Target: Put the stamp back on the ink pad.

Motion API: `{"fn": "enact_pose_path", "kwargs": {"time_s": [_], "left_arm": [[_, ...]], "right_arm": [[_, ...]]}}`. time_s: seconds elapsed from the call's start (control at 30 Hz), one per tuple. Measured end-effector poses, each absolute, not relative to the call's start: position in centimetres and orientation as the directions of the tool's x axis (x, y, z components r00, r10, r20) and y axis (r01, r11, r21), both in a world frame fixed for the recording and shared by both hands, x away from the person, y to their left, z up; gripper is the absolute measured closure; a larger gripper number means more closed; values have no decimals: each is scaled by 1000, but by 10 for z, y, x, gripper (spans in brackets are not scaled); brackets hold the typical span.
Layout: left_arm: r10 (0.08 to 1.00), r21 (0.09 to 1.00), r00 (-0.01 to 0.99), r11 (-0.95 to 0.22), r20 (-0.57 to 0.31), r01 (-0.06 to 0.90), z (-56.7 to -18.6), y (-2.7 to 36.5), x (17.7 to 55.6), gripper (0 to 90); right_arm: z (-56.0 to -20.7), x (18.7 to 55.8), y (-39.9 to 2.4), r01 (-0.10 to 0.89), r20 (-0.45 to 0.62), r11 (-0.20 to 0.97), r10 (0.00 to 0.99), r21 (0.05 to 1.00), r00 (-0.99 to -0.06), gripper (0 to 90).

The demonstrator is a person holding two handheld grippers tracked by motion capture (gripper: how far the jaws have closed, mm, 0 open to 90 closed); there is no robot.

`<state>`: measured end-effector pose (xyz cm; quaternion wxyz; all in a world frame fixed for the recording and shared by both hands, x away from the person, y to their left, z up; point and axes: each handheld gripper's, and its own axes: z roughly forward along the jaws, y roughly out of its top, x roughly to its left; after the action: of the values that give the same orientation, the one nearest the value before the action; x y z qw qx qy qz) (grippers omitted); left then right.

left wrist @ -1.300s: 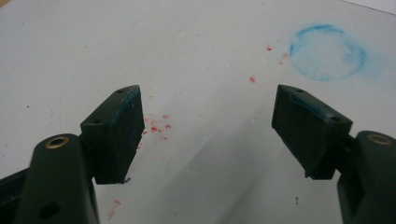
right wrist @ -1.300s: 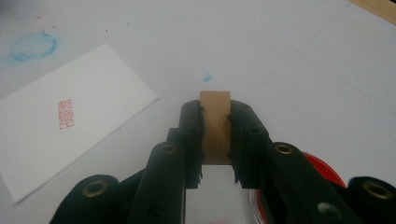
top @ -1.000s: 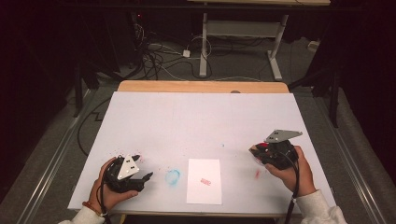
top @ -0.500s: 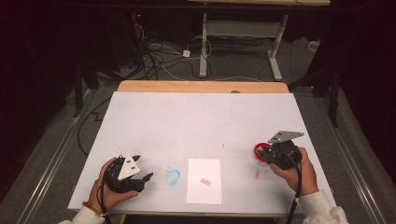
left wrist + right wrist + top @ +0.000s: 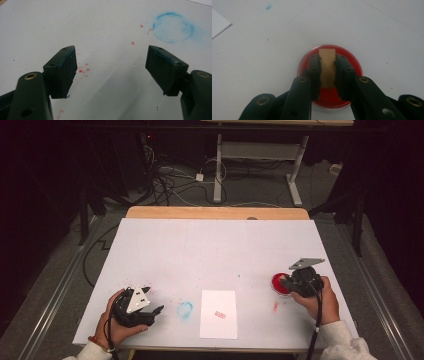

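My right gripper (image 5: 328, 58) is shut on a small tan wooden stamp (image 5: 327, 67), which points down into a round red ink pad (image 5: 354, 65). From above, that pad (image 5: 278, 284) lies at the table's right, with the right gripper (image 5: 292, 282) over its right side. My left gripper (image 5: 111, 62) is open with nothing between its jaws, low over the white table top. In the high view the left gripper (image 5: 150, 312) sits at the near left, just left of a blue ink ring (image 5: 185, 309).
A white sheet of paper (image 5: 219, 327) with a small red stamp mark (image 5: 219, 314) lies near the front edge, between the two hands. Red ink specks (image 5: 81, 70) and the blue ring (image 5: 173, 27) stain the table near the left gripper. A red smear (image 5: 275, 306) lies below the pad.
The right gripper with the stamp has shifted slightly right, and more of the red pad now shows at its left. The left gripper has stayed in place.
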<state>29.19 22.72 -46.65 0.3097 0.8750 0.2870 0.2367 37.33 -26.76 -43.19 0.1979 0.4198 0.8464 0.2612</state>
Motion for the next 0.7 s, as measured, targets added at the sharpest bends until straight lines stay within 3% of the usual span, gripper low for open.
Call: {"fn": "enact_pose_path", "kwargs": {"time_s": [0.47,0.7], "left_arm": [[651,679,721,-641,236,357,-467,227,291,246],[651,679,721,-641,236,357,-466,228,291,246]], "right_arm": [[-438,380,-270,635,-99,496,827,592,-554,754],[-434,378,-273,635,-79,463,840,619,-536,654]]}}
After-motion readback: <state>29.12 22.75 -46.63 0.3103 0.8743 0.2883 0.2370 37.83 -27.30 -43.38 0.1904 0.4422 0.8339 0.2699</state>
